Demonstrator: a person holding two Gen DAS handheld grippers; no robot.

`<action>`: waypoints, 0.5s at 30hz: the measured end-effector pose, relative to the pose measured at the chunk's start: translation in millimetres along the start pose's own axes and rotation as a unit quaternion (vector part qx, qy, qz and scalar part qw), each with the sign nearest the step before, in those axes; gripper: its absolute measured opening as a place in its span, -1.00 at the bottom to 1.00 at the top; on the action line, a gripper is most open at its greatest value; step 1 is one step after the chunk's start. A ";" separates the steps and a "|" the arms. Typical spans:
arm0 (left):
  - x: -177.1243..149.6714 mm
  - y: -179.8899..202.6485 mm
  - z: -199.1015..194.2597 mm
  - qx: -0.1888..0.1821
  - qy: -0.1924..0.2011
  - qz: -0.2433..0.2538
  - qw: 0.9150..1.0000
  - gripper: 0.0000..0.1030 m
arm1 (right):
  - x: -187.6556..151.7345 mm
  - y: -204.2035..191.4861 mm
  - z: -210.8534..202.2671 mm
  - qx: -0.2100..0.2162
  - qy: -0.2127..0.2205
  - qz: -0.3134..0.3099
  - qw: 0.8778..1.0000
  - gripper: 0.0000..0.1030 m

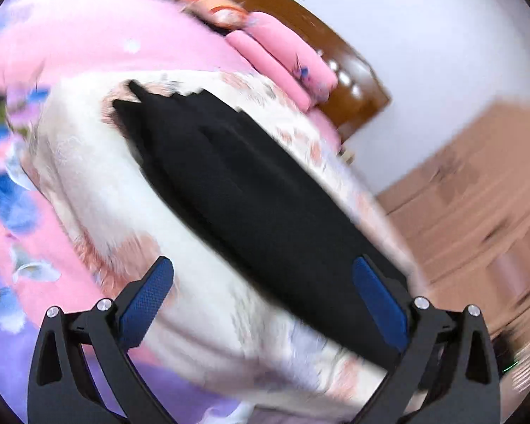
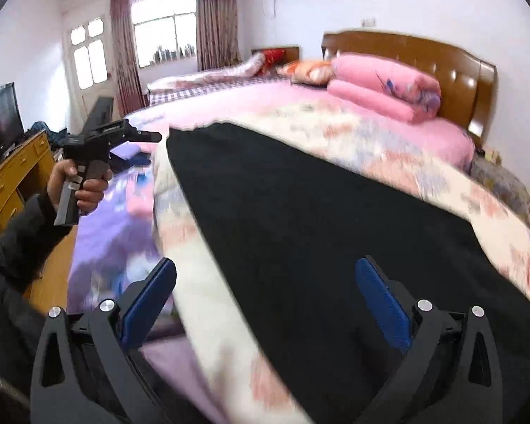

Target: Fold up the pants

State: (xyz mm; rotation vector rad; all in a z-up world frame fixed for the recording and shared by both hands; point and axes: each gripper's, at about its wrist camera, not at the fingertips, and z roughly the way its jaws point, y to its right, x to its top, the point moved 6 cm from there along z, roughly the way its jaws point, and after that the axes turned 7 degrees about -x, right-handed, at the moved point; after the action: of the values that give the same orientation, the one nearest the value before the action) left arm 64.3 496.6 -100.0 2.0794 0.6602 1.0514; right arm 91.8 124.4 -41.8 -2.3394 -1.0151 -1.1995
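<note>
1. black pants [image 2: 300, 233] lie flat on a white flowered blanket [image 2: 388, 148] spread over the bed [image 2: 251, 99]; they look folded lengthwise into one long strip, but blur hides the edges.
2. left gripper [image 1: 263, 282] spread wide, blue pads [image 1: 148, 300] apart, nothing between them; it hangs above the near end of the pants, no contact visible.
3. right gripper [image 2: 265, 289] also spread wide, empty, over the near part of the pants, its right pad [image 2: 381, 307] above the black cloth, its left one over the blanket edge.
4. in the right view a hand [image 2: 84, 187] in a dark sleeve [image 2: 21, 236] holds the left gripper up at the left, off the bed side, well apart from the pants.
5. folded pink quilt [image 2: 381, 88] sits by the brown headboard [image 2: 452, 67], far end of bed.
6. second bed [image 2: 208, 77], curtains [image 2: 215, 17], window [image 2: 164, 35], wooden desk [image 2: 14, 176] with a dark screen [image 2: 0, 120] at the left.
7. left view heavily blurred.
</note>
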 end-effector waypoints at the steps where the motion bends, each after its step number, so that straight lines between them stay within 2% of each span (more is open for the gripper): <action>1: 12.2 -11.6 1.0 -0.016 0.002 -0.029 0.999 0.96 | 6.9 -1.3 5.3 0.000 0.001 0.000 1.000 0.91; 4: 38.2 -34.1 9.3 -0.027 0.010 -0.068 0.997 0.96 | 28.0 -8.7 36.4 -0.006 -0.007 -0.002 1.000 0.92; 8: 50.4 -56.2 21.3 -0.037 0.018 -0.110 0.993 0.96 | 39.8 -16.0 65.7 -0.008 -0.025 0.000 1.000 0.91; 12: 56.7 -62.6 26.0 -0.070 0.026 -0.125 0.989 0.95 | 38.6 -27.0 78.9 -0.001 -0.035 0.000 0.999 0.92; 15: 66.5 -62.8 35.6 -0.085 0.016 -0.123 0.989 0.95 | 33.5 -29.3 84.6 -0.002 -0.045 0.006 0.999 0.92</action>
State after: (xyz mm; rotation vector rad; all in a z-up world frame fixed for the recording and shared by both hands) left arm 122.0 569.2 -132.1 1.7871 0.7908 0.9661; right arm 132.5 207.4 -66.2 -2.4181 -1.0280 -1.1010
